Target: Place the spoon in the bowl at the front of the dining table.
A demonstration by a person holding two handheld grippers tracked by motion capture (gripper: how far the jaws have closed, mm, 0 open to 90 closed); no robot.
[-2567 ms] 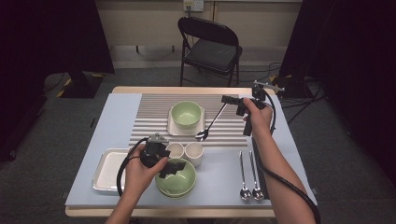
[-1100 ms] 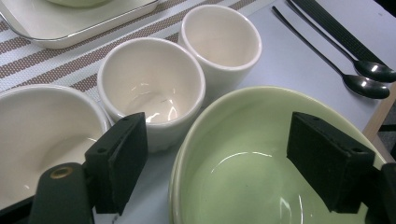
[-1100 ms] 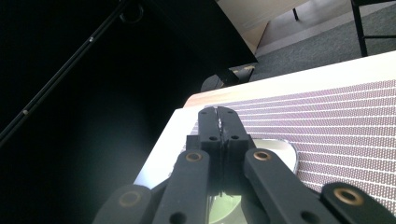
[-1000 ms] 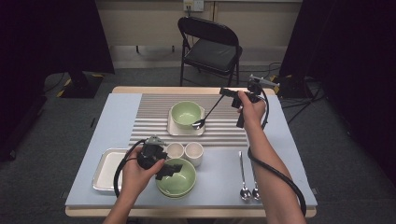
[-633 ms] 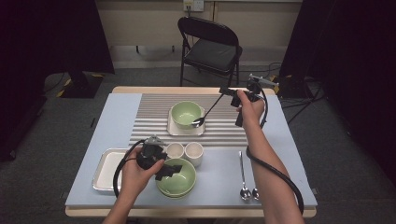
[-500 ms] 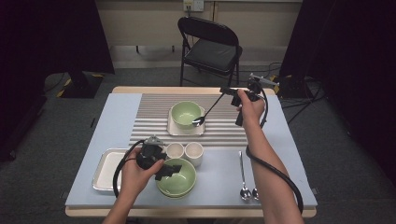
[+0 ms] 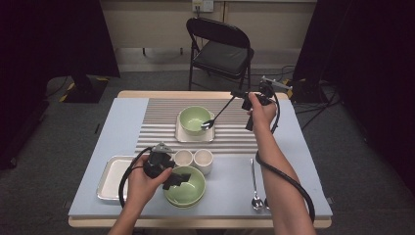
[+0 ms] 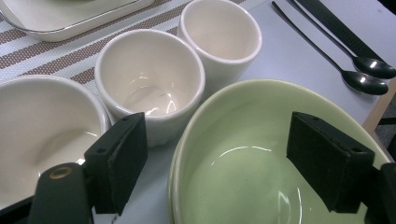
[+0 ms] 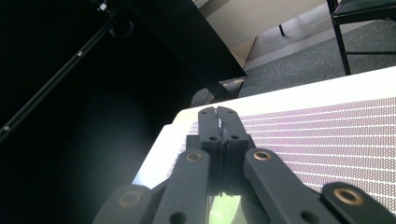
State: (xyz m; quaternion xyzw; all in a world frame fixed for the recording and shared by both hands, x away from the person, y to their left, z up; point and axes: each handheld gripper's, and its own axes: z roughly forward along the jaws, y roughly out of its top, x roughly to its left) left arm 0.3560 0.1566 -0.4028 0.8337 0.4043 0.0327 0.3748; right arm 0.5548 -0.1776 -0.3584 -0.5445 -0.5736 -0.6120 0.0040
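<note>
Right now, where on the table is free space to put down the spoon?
Free: the blue mat left of the striped mat, and the strip between the cups and the two spoons. Crowded: around the near green bowl and the tray.

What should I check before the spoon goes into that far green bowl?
1. Right gripper shut on the spoon handle: ok.
2. Spoon head at the far green bowl rim: ok in the high view; touching or not: cannot tell.
3. Far green bowl seated on its square plate: ok.
4. Left gripper jaws open, straddling the near green bowl rim without pressing: ok.
5. Two white cups standing beside the near bowl, upright: ok.
6. Two spare spoons lying apart from both hands: ok.
</note>
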